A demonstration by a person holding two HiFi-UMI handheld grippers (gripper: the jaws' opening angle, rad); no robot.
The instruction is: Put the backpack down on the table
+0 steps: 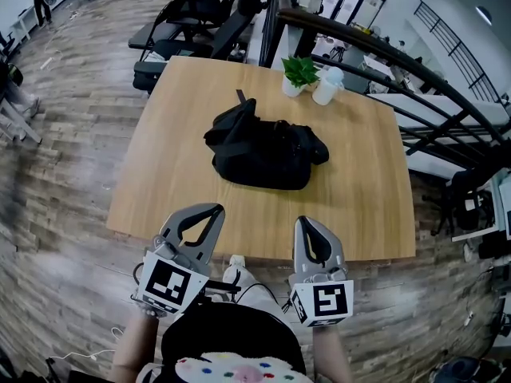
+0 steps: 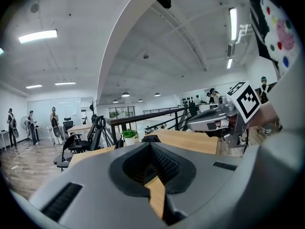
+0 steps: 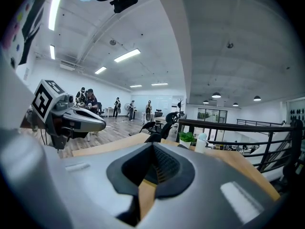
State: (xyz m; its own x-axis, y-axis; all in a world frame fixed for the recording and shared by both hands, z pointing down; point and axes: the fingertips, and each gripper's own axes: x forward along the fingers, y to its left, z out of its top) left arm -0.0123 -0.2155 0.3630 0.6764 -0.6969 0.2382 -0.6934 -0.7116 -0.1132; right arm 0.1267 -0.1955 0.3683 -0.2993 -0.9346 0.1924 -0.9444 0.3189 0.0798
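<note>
The black backpack [image 1: 263, 152] lies slumped on the middle of the wooden table [image 1: 160, 174], one strap sticking up at its far side. My left gripper [image 1: 209, 211] and right gripper [image 1: 307, 223] hover side by side just short of the table's near edge, both pointing at the bag and well apart from it. Each is shut with nothing between its jaws. In the left gripper view the left gripper [image 2: 151, 144] hides most of the backpack [image 2: 150, 138], and the right gripper [image 2: 209, 120] shows at the right. In the right gripper view the right gripper [image 3: 153, 144] is shut too.
A small potted plant [image 1: 299, 73] and a white bottle [image 1: 328, 84] stand at the table's far edge. Black office chairs [image 1: 200, 22] crowd the far left corner. A dark railing [image 1: 399, 62] runs along the right side. Wooden floor surrounds the table.
</note>
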